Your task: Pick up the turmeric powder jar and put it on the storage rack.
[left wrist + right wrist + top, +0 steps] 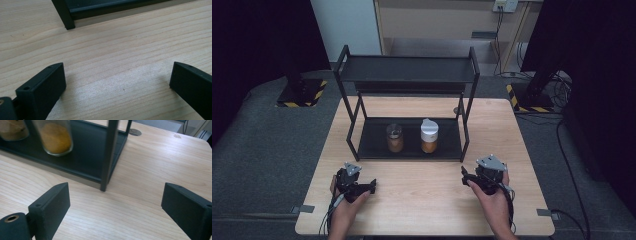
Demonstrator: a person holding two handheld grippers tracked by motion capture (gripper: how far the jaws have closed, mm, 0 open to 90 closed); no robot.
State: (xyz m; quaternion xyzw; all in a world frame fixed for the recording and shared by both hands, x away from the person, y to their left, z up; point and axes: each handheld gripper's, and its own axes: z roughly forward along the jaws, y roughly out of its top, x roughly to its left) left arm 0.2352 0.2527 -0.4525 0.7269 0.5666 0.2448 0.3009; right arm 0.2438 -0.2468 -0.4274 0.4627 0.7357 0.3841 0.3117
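A black two-tier rack (407, 70) stands at the back of the wooden table (422, 205). Its lower shelf (374, 145) carries two glass jars of brownish powder: one with a dark lid (394, 138) and one with a white lid (429, 135). My left gripper (360, 184) rests near the front left of the table, open and holding nothing, with bare wood between its jaws (117, 75). At the front right my right gripper (474, 179) is open too (115, 197), facing the rack's front right post (109, 155) and a jar of orange powder (56, 136).
The rack's front left leg (63, 12) stands ahead of the left gripper. A second, browner jar (11, 128) sits at the top left of the right gripper view. A round cable hole (135, 131) lies behind the rack. Grey carpet (267, 150) surrounds the table.
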